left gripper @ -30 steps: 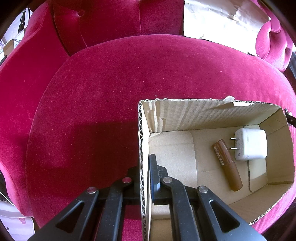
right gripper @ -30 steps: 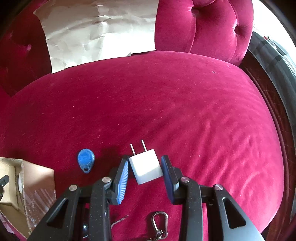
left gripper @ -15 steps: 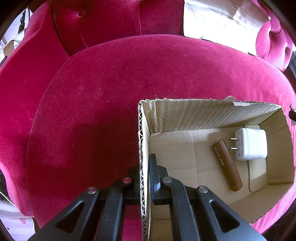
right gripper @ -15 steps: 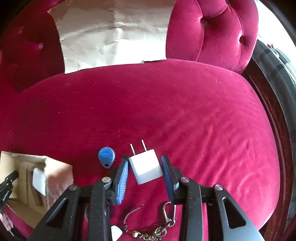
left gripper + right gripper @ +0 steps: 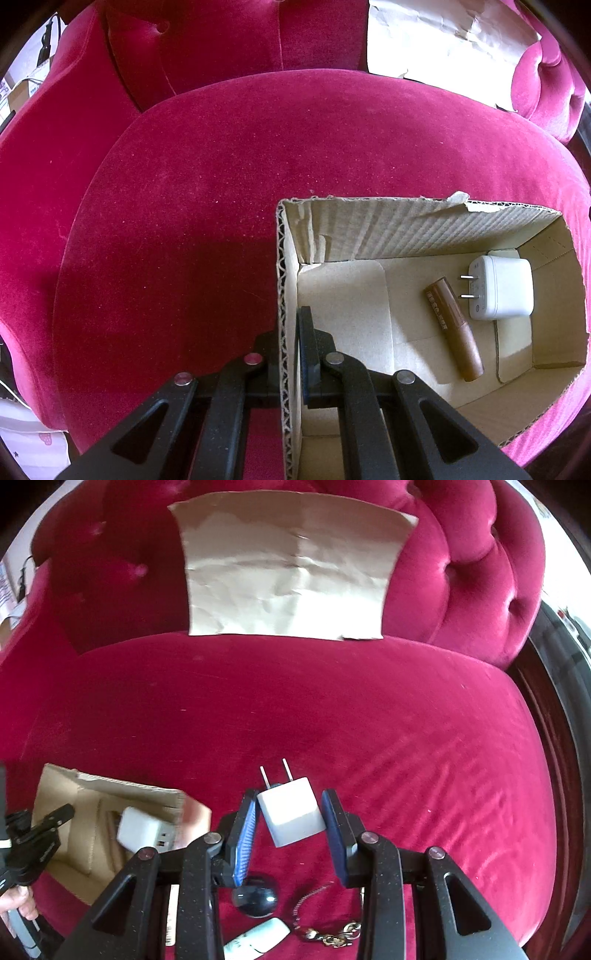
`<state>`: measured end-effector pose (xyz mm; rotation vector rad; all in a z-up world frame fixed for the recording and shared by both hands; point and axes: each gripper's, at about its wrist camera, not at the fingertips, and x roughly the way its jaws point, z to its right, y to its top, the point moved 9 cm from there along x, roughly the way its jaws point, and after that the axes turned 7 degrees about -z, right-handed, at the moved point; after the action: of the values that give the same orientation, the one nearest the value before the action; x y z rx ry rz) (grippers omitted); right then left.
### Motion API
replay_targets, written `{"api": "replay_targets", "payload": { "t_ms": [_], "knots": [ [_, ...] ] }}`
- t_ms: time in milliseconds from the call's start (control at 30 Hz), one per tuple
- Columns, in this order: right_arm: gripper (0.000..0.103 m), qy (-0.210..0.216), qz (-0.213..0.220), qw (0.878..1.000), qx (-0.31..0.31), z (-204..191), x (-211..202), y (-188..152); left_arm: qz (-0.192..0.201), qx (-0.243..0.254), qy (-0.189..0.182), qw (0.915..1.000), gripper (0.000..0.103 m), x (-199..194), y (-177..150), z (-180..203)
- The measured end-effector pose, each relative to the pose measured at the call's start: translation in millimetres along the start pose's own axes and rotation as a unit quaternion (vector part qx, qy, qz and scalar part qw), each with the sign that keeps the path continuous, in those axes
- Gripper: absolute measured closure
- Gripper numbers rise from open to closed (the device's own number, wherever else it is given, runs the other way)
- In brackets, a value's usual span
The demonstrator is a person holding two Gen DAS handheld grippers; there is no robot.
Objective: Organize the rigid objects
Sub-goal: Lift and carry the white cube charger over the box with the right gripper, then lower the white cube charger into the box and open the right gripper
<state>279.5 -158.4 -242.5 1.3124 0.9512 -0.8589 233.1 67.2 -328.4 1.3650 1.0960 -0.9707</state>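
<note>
A small white plug adapter (image 5: 291, 816) is pinched in the right claw (image 5: 290, 825) above the crimson velvet sofa seat (image 5: 332, 709). The cardboard box (image 5: 369, 229) wall is clamped by the left claw (image 5: 290, 332); a brown tube (image 5: 454, 328) is seen only there.

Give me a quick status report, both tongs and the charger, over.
Left tongs clamped on cardboard box wall. Right tongs gripping small white charger, lifted above the sofa. Box holds white adapter and brown tube. Path clear.
</note>
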Motion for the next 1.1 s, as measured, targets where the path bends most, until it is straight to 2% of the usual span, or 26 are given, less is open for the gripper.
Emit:
{"api": "replay_targets", "payload": {
  "t_ms": [600,1100],
  "knots": [
    [0.066,0.043,0.025,0.996,-0.075,-70,-26,2,0.0,0.0,0.001,1.0,0.099,0,3,-1],
    [0.066,0.078,0.01,0.987,-0.137,-135,-15,-16,0.0,0.0,0.0,1.0,0.099,-1,2,-1]
  ]
}}
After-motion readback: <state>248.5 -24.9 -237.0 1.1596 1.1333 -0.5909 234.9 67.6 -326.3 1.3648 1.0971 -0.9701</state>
